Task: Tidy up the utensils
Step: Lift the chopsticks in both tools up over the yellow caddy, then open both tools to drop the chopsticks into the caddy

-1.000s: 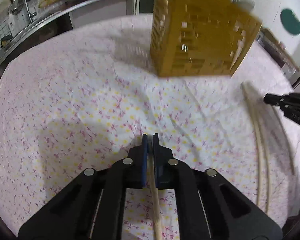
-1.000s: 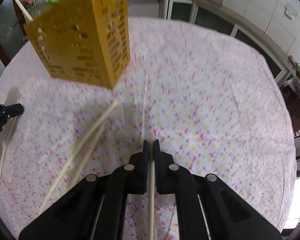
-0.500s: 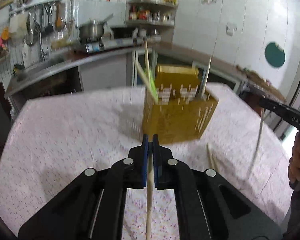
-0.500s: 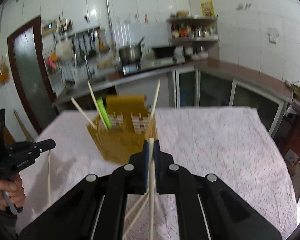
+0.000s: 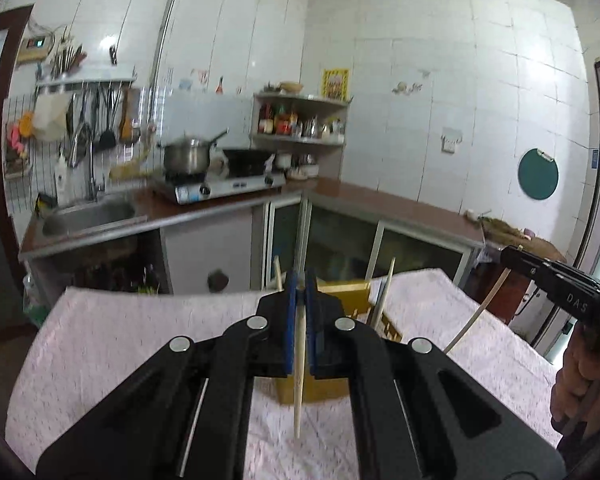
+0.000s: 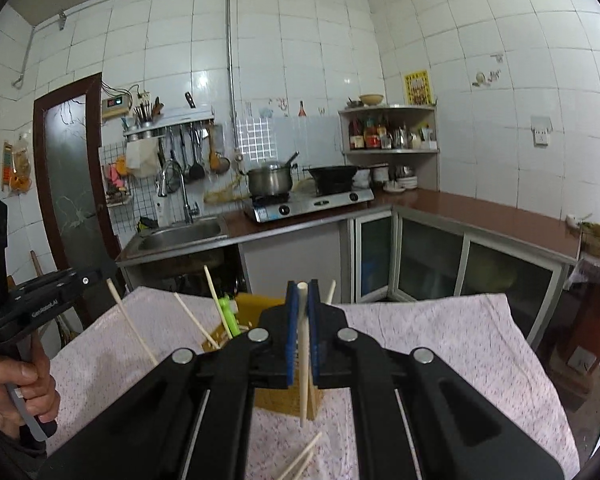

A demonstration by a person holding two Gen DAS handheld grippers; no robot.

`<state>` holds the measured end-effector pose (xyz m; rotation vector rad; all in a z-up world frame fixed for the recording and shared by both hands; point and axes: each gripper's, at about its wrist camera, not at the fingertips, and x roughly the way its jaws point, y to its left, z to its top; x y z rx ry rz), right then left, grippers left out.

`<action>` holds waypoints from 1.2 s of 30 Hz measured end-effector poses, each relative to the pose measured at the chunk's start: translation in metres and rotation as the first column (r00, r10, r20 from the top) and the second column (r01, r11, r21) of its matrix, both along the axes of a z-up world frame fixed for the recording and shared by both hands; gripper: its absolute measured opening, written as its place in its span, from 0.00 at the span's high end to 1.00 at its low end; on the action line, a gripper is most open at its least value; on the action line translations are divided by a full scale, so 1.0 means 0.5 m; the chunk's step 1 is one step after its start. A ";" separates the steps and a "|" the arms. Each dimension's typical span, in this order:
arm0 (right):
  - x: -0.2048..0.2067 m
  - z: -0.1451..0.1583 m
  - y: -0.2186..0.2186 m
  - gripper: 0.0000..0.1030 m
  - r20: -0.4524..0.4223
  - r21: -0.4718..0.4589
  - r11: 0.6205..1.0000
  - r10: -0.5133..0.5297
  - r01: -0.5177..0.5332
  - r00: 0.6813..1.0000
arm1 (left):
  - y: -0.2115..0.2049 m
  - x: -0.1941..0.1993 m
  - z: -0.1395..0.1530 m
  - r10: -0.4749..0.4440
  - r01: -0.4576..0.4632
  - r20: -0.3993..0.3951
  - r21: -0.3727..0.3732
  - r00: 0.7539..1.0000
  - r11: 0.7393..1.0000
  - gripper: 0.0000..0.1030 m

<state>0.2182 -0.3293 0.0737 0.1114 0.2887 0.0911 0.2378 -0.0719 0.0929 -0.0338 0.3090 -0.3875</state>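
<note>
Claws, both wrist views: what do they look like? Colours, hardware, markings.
Both match: the left claw and right claw have matte black angular bodies, blue pads on the inner faces and round silver bolts at the pivots. Seen side-on, each has a black pistol-style handle; white lettering marks the left one, "DAS" the right. No cables visible.

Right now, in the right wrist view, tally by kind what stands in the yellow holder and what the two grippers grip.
Standing chopsticks in the yellow holder: 3
Green utensil: 1
Gripped chopsticks, one in the left gripper, one in the right gripper: 2
Total: 6
</note>
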 end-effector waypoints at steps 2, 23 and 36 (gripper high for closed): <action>-0.005 0.021 -0.003 0.95 0.045 0.034 0.999 0.001 -0.003 0.999 | -0.004 -0.003 0.018 0.004 -0.003 0.034 -0.018 0.999 1.000 0.98; 0.090 0.000 0.036 0.95 0.191 0.022 1.000 0.009 -0.013 0.982 | -0.062 0.021 0.019 0.064 -0.028 0.267 -0.135 0.961 0.990 0.98; 0.142 -0.047 0.032 0.95 0.129 0.008 1.000 -0.016 0.015 0.992 | -0.101 0.073 -0.045 0.055 -0.039 0.219 -0.075 0.974 0.996 0.98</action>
